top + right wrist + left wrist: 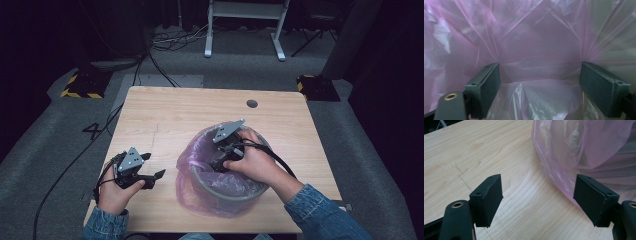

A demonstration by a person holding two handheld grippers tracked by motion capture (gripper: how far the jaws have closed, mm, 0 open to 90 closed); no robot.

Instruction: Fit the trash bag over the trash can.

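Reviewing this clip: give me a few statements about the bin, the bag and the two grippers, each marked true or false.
1. The right gripper reaches down inside the bin. True.
2. The bag lining the bin is blue. False: it is pink.
3. The left gripper is shut on the bag. False: its fingers stand open beside the bag, above the table.
4. The right gripper's fingers are open, with bag plastic around them. True.

A dim lab or studio: lone wooden table point(165, 115) on grey carpet point(45, 165), floor cables point(170, 42), hazard-striped weights point(82, 86).
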